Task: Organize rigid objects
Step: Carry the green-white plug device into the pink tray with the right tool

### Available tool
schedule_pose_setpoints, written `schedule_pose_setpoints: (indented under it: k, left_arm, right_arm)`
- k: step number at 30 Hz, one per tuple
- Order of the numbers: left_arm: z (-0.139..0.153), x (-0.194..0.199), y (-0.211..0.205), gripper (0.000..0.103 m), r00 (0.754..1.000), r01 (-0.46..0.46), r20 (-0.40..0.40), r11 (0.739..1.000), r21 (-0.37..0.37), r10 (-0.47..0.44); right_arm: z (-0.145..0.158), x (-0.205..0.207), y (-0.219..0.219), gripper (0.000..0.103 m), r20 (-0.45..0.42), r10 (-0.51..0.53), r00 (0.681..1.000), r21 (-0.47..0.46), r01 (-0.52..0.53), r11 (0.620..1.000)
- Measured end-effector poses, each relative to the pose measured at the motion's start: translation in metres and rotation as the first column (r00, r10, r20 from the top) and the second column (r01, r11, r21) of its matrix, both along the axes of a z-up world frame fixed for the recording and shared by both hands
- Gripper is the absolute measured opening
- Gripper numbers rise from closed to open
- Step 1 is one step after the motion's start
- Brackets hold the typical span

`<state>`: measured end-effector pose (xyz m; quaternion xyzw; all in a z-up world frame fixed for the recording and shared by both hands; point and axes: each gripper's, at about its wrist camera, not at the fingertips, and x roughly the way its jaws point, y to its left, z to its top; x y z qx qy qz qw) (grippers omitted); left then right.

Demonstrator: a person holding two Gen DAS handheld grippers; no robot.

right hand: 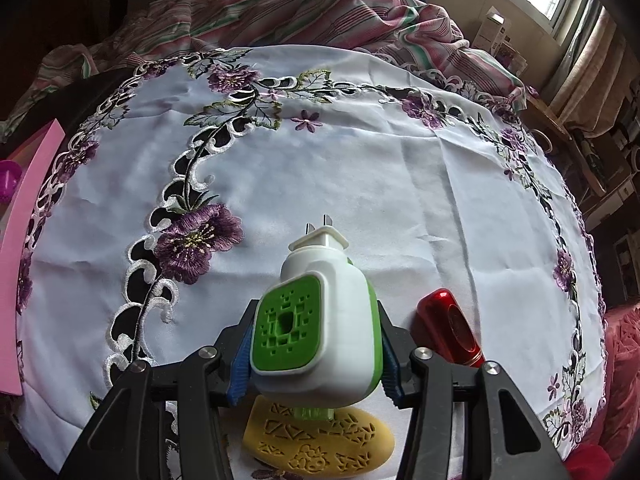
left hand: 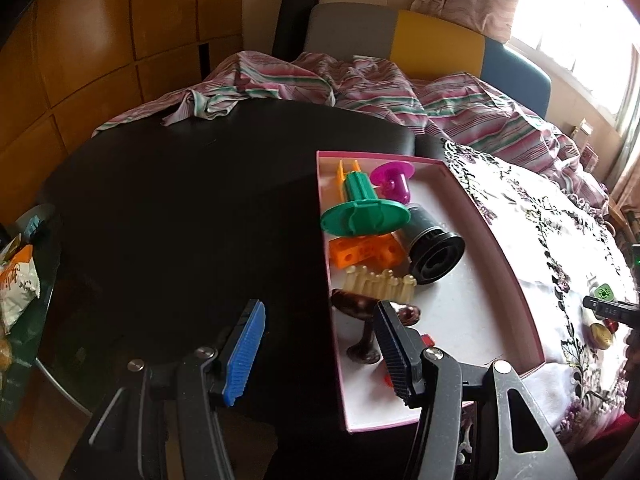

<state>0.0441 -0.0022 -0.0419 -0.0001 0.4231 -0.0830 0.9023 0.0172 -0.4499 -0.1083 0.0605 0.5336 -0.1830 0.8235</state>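
My right gripper [right hand: 314, 354] is shut on a white and green plug-in device [right hand: 316, 320], held above the embroidered cloth with its two prongs pointing away. Below it lie a yellow patterned disc [right hand: 320, 448] and a red metal piece [right hand: 448, 326]. My left gripper [left hand: 320, 344] stands open with nothing between its fingers, over the left wall of a pink-rimmed box [left hand: 496, 240]. The box holds a green spool [left hand: 360, 212], a magenta spool [left hand: 392, 180], orange blocks [left hand: 360, 250], a black cylinder [left hand: 434, 250], a cream comb-like piece [left hand: 380, 284] and a dark brown stand [left hand: 362, 328].
A dark round table [left hand: 180, 220] carries the box. A white cloth with purple flowers [right hand: 360, 168] covers the right part. Striped bedding [left hand: 360, 84] lies behind. A snack bag [left hand: 18, 284] sits at the far left. The pink box edge [right hand: 24, 248] shows left in the right wrist view.
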Motion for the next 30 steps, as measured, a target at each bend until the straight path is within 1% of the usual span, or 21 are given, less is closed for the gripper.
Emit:
schedule_pose_setpoints:
  k: [4,7,8,12,16,18,21,26,28,30]
  left_arm:
    - [-0.002,-0.002,0.005,0.058,1.000,-0.013,-0.003,1.000,0.002,0.013]
    - [0.000,-0.004,0.007,0.058,1.000,-0.018,0.003,1.000,0.006,0.018]
    - [0.001,-0.004,0.008,0.058,1.000,-0.019,0.006,1.000,0.004,0.019]
    - [0.004,-0.005,0.011,0.058,0.999,-0.030,0.018,1.000,0.004,0.030]
    - [0.006,-0.005,0.015,0.058,0.999,-0.048,0.024,0.999,0.001,0.048]
    - [0.006,-0.003,0.017,0.058,0.998,-0.053,0.020,0.999,0.000,0.053]
    - [0.006,-0.003,0.021,0.058,0.998,-0.060,0.020,0.998,0.002,0.060]
    - [0.006,-0.002,0.026,0.058,0.997,-0.072,0.019,0.997,-0.002,0.073]
    - [0.006,-0.003,0.027,0.058,0.997,-0.077,0.021,0.997,-0.003,0.077]
    - [0.007,-0.003,0.029,0.058,0.997,-0.080,0.021,0.997,-0.005,0.080]
  right_arm:
    - [0.005,0.001,0.006,0.052,0.033,0.028,0.999,0.028,-0.029,0.999]
    - [0.015,0.002,0.013,0.052,0.088,0.051,0.995,0.085,-0.059,0.995]
    - [0.019,0.002,0.017,0.052,0.106,0.065,0.992,0.087,-0.074,0.993]
    - [0.034,0.007,0.044,0.052,0.157,0.123,0.980,0.101,-0.140,0.985]
    - [0.048,0.014,0.086,0.052,0.210,0.210,0.955,0.107,-0.235,0.966]
    - [0.056,0.016,0.107,0.052,0.240,0.251,0.938,0.113,-0.284,0.952]
    - [0.065,0.020,0.141,0.052,0.289,0.316,0.904,0.137,-0.365,0.921]
    - [0.075,0.023,0.202,0.052,0.348,0.447,0.824,0.156,-0.521,0.839]
    - [0.073,0.024,0.225,0.052,0.352,0.494,0.795,0.162,-0.572,0.804]
    - [0.067,0.028,0.245,0.052,0.339,0.532,0.776,0.168,-0.606,0.777]
